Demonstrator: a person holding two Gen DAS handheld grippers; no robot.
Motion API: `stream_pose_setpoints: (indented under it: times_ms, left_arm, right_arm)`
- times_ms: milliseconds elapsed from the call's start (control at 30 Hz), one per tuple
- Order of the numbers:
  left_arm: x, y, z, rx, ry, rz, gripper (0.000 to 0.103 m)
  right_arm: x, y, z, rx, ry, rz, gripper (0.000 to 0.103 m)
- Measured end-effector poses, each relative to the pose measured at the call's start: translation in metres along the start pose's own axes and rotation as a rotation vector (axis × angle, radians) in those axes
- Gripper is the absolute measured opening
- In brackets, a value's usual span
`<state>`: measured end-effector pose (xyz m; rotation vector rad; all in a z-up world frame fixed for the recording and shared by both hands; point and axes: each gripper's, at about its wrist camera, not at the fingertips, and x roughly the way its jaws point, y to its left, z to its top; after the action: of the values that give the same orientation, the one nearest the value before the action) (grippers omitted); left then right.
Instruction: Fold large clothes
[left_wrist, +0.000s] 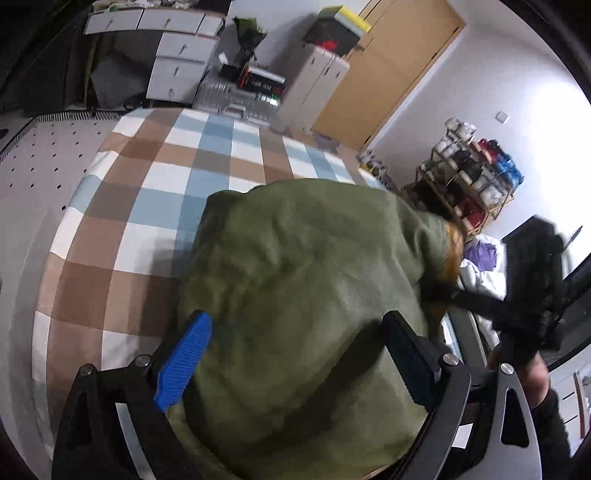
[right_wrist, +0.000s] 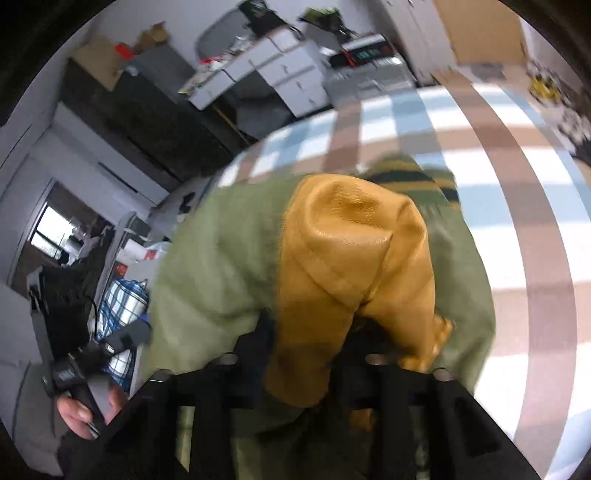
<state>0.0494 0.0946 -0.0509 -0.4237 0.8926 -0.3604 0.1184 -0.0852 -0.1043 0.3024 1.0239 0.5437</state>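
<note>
Two tongs work on one big green jacket. The jacket lies in a bumpy heap on a bed with a checked cover of brown, blue and white squares.

The left tongs stand wide. The blue finger is on one side of the green cloth and the black finger is on the other side. The cloth bulges up between them, but the fingers do not squeeze it.

The right tongs are pulled in narrow. They pinch the jacket's yellow sleeve, which looks shiny like leather. The sleeve humps up over the green cloth and droops down into the black fingers. A striped cuff in dark green and yellow peeks out behind the sleeve.

In the right wrist view, a hand holds the handle of the other tool at the lower left.

White drawers stand past the far end of the bed. A wooden door is on the right wall, and a rack of shoes stands near it.
</note>
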Motion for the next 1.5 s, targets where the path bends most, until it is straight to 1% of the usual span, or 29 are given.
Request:
stream_pose_setpoints:
  times_ms: [33,67,100,167,200,267,333,367,433,467,567,633,733,767,800,900,967,1033,1100,1167,1200,1233,1300,1333,1367,1400,1433,1467,1500]
  left_arm:
    - [-0.008,0.004,0.001,-0.008,-0.012,0.002,0.091]
    - [-0.011,0.009,0.002,-0.018,-0.029,0.004,0.091]
    - [-0.016,0.016,0.004,-0.029,-0.053,0.009,0.091]
    - [-0.022,0.019,0.006,-0.038,-0.072,0.009,0.091]
    - [-0.023,0.024,0.008,-0.045,-0.072,0.005,0.091]
    - [-0.024,0.026,0.006,-0.048,-0.078,0.002,0.091]
    - [-0.026,0.025,0.003,-0.039,-0.072,0.000,0.091]
    - [-0.026,0.024,0.001,-0.033,-0.064,-0.006,0.091]
    - [-0.027,0.022,0.000,-0.014,-0.058,-0.013,0.091]
    - [-0.029,0.019,-0.001,0.003,-0.064,-0.011,0.091]
    - [-0.032,0.018,-0.001,0.020,-0.068,-0.015,0.091]
    - [-0.028,0.020,-0.001,0.018,-0.052,-0.007,0.091]
    - [-0.026,0.018,-0.002,0.028,-0.048,0.001,0.091]
    - [-0.027,0.016,-0.002,0.033,-0.059,0.000,0.091]
    - [-0.030,0.014,-0.002,0.038,-0.076,-0.018,0.091]
    - [-0.032,0.008,-0.001,0.047,-0.101,-0.055,0.091]
    - [-0.022,0.003,-0.002,0.068,-0.061,-0.052,0.091]
    - [-0.012,-0.001,-0.005,0.084,-0.023,-0.042,0.091]
    - [-0.006,-0.005,-0.009,0.106,-0.007,-0.032,0.091]
    - [-0.006,-0.006,-0.010,0.104,-0.013,-0.036,0.091]
    - [-0.007,-0.006,-0.011,0.099,-0.012,-0.038,0.091]
    - [-0.007,-0.006,-0.012,0.090,-0.011,-0.041,0.091]
    - [-0.006,-0.005,-0.012,0.074,-0.008,-0.044,0.091]
    - [-0.006,-0.005,-0.012,0.067,-0.009,-0.045,0.091]
    - [-0.006,-0.005,-0.013,0.062,-0.010,-0.041,0.091]
    - [-0.007,-0.005,-0.013,0.057,-0.018,-0.032,0.091]
    - [-0.008,-0.005,-0.014,0.056,-0.023,-0.027,0.091]
    - [-0.010,-0.006,-0.014,0.057,-0.028,-0.023,0.091]
    - [-0.011,-0.005,-0.013,0.060,-0.032,-0.020,0.091]
  right_arm:
    - [-0.008,0.004,0.005,-0.018,-0.035,0.008,0.019]
    - [-0.019,0.008,0.009,-0.033,-0.074,0.024,0.017]
    - [-0.035,0.011,0.014,-0.044,-0.120,0.053,0.012]
    - [-0.048,0.019,0.024,-0.040,-0.167,0.069,0.010]
    - [-0.051,0.020,0.028,-0.034,-0.173,0.063,0.010]
    - [-0.047,0.013,0.040,0.007,-0.170,0.054,0.010]
    - [-0.051,-0.003,0.046,0.088,-0.183,0.094,0.009]
    - [-0.053,-0.012,0.049,0.134,-0.199,0.129,0.009]
    - [-0.057,-0.030,0.051,0.191,-0.244,0.154,0.009]
    - [-0.060,-0.040,0.048,0.219,-0.252,0.147,0.009]
    - [-0.046,-0.075,0.039,0.301,-0.219,0.096,0.009]
    - [-0.039,-0.100,0.028,0.348,-0.212,0.073,0.009]
    - [-0.040,-0.119,0.020,0.403,-0.227,0.063,0.010]
    - [-0.041,-0.119,0.017,0.394,-0.218,0.053,0.011]
    - [-0.043,-0.117,0.015,0.385,-0.201,0.061,0.012]
    - [-0.049,-0.106,0.008,0.346,-0.154,0.107,0.020]
    - [-0.055,-0.094,0.001,0.303,-0.133,0.112,0.032]
    - [-0.064,-0.078,-0.011,0.255,-0.117,0.114,0.067]
    - [-0.073,-0.065,-0.025,0.202,-0.127,0.146,0.071]
    - [-0.077,-0.053,-0.040,0.161,-0.116,0.156,0.080]
    - [-0.077,-0.045,-0.049,0.136,-0.100,0.144,0.087]
    - [-0.073,-0.041,-0.056,0.117,-0.087,0.126,0.088]
    - [-0.060,-0.029,-0.067,0.058,-0.052,0.043,0.089]
    - [-0.054,-0.024,-0.071,0.036,-0.052,0.022,0.087]
    - [-0.047,-0.019,-0.074,0.014,-0.050,0.004,0.080]
    - [-0.043,-0.015,-0.075,0.002,-0.046,-0.002,0.048]
    - [-0.041,-0.012,-0.075,0.005,-0.044,-0.016,0.032]
    - [-0.046,-0.012,-0.074,0.032,-0.058,0.006,0.028]
    - [-0.055,-0.015,-0.075,0.066,-0.089,0.066,0.018]
